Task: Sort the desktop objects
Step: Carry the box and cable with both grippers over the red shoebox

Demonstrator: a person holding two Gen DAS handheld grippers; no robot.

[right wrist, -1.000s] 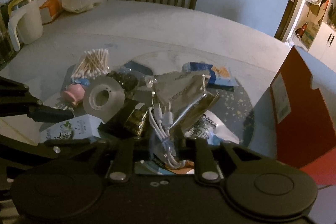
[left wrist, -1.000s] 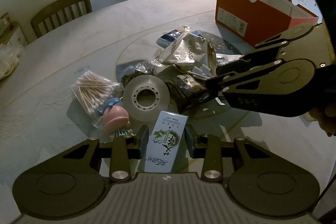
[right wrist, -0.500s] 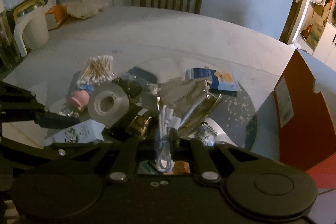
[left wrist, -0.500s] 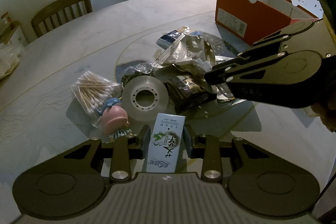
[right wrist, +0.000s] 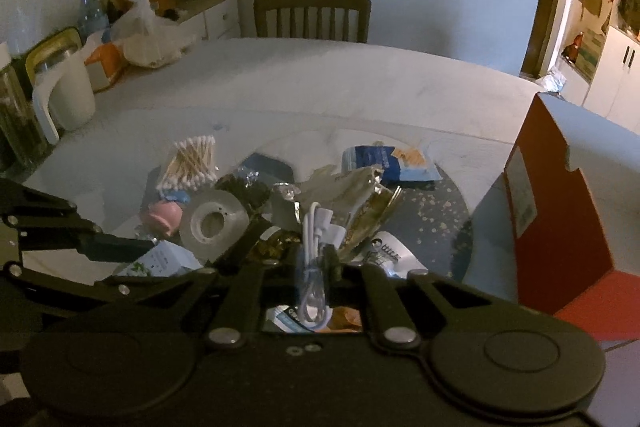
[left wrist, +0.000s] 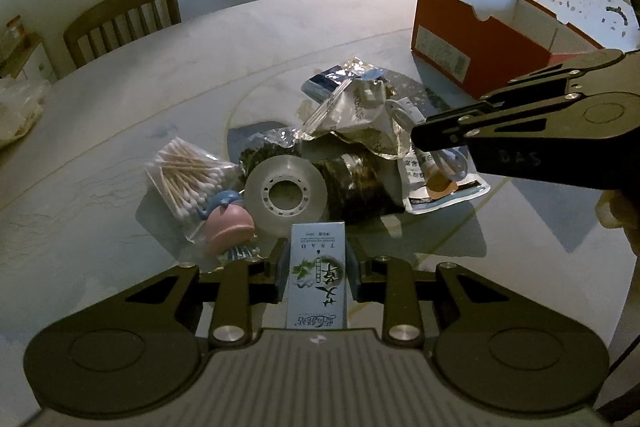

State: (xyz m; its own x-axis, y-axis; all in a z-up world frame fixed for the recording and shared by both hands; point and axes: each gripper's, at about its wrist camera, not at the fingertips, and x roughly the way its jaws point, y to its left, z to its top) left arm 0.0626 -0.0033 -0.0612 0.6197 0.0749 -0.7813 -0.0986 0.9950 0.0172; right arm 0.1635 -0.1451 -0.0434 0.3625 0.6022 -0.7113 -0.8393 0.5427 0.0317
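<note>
The left gripper (left wrist: 318, 269) is clamped on a small white carton (left wrist: 319, 279) printed with green leaves, its pads pressing the two long sides near the far end, the carton lying flat along the fingers just above the table (left wrist: 120, 131). I judge this carton light and fairly stiff, though thin card will dent under a hard squeeze, so the hold across the narrow width looks the right one. The right gripper (right wrist: 316, 263) is closed on a coiled white cable (right wrist: 314, 255), with the plugs standing up beyond the fingertips and a loop hanging back toward the camera; the cable is soft and limp, likely to slip or uncoil, so gripping the bundled middle as it does is safer than taking one strand. Both items sit at the near edge of a heap in the middle of the table: a tape roll (left wrist: 285, 191), a bag of cotton swabs (left wrist: 188, 177), a small pink toy (left wrist: 229, 229), crinkly foil packets (left wrist: 356, 119) and a blue-and-white pouch (right wrist: 386, 163). The foil packets look slick and will crumple; the tape roll is rigid and best taken across its rim. An open red box (left wrist: 472, 51) stands well apart to the right, probably where things are meant to go
</note>
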